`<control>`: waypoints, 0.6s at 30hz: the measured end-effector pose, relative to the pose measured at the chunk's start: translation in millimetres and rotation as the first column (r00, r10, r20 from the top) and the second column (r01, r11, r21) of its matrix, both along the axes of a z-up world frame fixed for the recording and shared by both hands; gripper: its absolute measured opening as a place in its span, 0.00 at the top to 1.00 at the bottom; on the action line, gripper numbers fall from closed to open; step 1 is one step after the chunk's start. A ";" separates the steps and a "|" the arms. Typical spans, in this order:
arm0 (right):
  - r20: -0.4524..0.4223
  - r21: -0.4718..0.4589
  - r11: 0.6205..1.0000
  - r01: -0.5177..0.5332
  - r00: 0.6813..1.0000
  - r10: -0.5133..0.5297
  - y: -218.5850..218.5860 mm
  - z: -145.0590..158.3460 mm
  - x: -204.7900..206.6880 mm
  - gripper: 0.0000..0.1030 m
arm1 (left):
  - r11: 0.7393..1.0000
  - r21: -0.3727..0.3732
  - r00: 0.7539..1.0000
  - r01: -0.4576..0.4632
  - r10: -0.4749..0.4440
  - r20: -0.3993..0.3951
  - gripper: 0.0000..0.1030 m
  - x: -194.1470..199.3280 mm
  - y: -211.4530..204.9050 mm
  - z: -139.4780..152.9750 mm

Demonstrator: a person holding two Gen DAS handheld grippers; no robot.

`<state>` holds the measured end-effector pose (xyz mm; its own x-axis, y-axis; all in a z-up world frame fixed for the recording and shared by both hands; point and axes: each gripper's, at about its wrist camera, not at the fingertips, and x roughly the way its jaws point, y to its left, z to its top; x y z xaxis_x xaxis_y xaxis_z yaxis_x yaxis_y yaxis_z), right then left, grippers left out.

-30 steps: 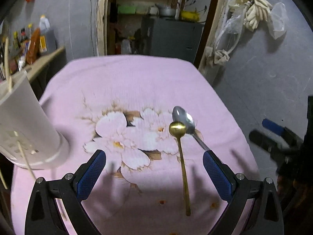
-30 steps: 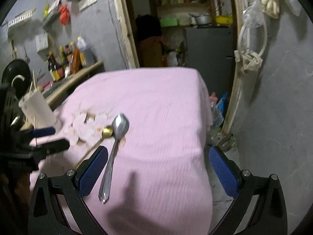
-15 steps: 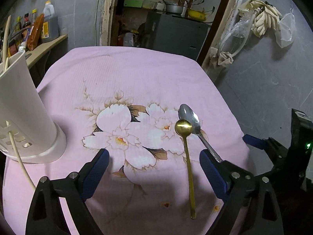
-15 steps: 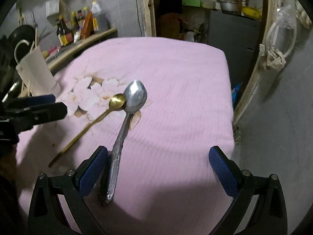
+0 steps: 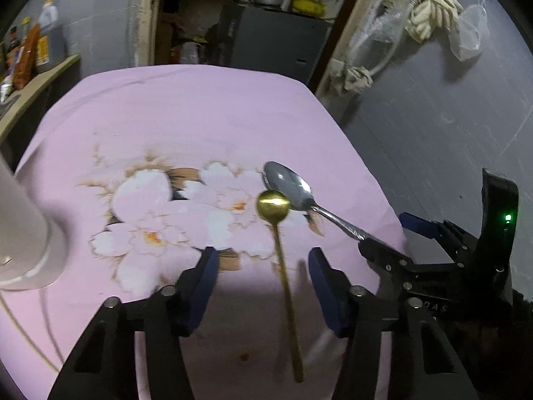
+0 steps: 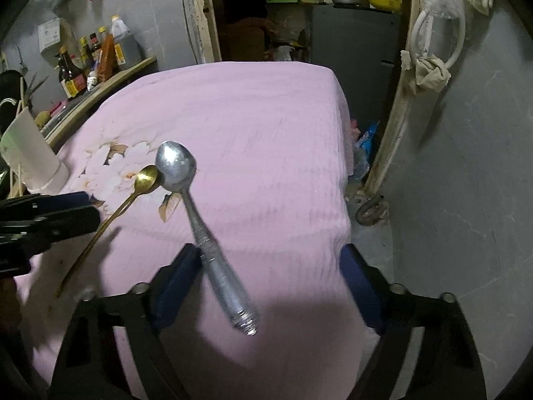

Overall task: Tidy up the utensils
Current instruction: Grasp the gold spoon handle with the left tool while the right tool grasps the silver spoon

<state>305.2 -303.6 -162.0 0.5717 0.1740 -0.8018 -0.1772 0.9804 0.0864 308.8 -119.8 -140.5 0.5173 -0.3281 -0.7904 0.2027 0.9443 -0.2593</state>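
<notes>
On the pink flowered cloth, a gold spoon (image 5: pixel 282 266) lies with its handle between the blue pads of my left gripper (image 5: pixel 263 286). The jaws are closing, with gaps on both sides of the handle. A silver spoon (image 6: pixel 200 230) lies beside it, the two bowls touching. Its thick handle runs between the fingers of my right gripper (image 6: pixel 266 286), close against the left pad (image 6: pixel 176 283) and far from the right one; these jaws are closing too. A white utensil holder (image 5: pixel 23 233) stands at the left. The other views also show the right gripper (image 5: pixel 393 236) and left gripper (image 6: pixel 80 210).
The pink cloth (image 6: pixel 266 116) covers a small table whose right edge drops to a grey floor. A shelf with bottles (image 6: pixel 93 63) runs along the left wall. A doorway with a dark cabinet (image 5: pixel 266 40) lies behind. Thin sticks (image 5: pixel 20 326) lean by the white utensil holder (image 6: pixel 30 153).
Both grippers have tipped down and come closer to the cloth, and both pairs of jaws have narrowed. The silver spoon's handle now lies inside the right gripper's fingers.
</notes>
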 end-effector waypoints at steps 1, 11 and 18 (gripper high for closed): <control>0.000 0.003 1.000 -0.001 1.000 0.001 -0.7 -0.1 -1.0 0.30 | 1.000 0.005 1.000 0.013 -0.013 -0.009 0.56 1.9 -3.9 -2.2; -0.024 0.044 0.999 -0.002 1.000 0.003 -14.5 5.1 -8.1 0.51 | 0.991 0.133 1.000 -0.016 0.019 -0.018 0.86 17.8 -20.9 -9.7; -0.045 0.088 0.995 -0.041 0.998 0.045 -6.7 8.9 -14.3 0.57 | 0.981 0.180 0.997 -0.076 0.080 -0.016 0.92 19.2 -14.8 -9.6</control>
